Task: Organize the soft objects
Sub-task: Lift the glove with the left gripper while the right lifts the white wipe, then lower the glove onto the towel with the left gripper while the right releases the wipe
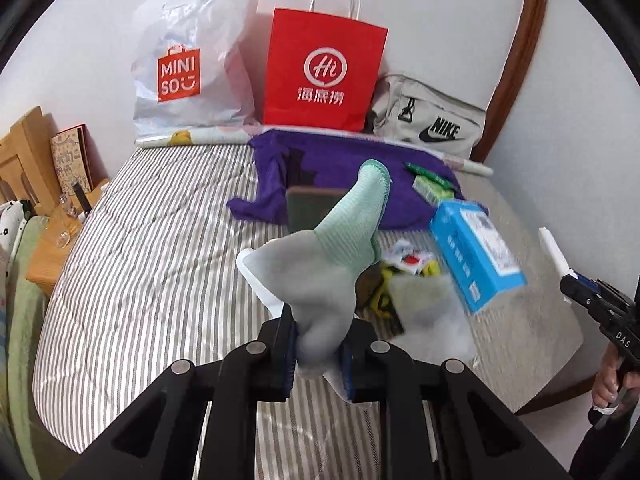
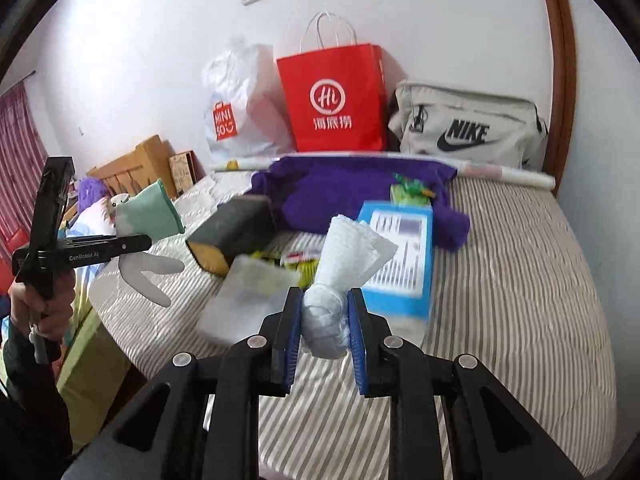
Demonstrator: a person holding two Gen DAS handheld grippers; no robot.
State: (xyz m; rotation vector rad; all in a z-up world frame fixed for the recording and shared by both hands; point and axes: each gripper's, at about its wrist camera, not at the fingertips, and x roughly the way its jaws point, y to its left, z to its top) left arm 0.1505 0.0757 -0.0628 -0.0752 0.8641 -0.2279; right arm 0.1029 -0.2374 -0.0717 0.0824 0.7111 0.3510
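My left gripper (image 1: 318, 344) is shut on the toe end of a grey and mint-green sock (image 1: 340, 240), which stands up out of the jaws above the striped bed (image 1: 160, 280). That sock (image 2: 154, 212) also shows at the left of the right wrist view, beside a hand on the left tool. My right gripper (image 2: 324, 320) is shut on a bunched white cloth (image 2: 348, 252) whose free end fans upward. A purple cloth (image 1: 340, 168) lies spread at the far side of the bed, and a dark sponge (image 2: 232, 232) with a yellow face rests in front of it.
A blue box (image 1: 476, 252), green packets (image 1: 432, 184) and a clear plastic bag (image 1: 420, 292) of small items lie on the bed. A white Miniso bag (image 1: 188, 68), red paper bag (image 1: 324, 68) and grey Nike bag (image 1: 432, 124) line the wall. A wooden nightstand (image 1: 52, 248) stands left.
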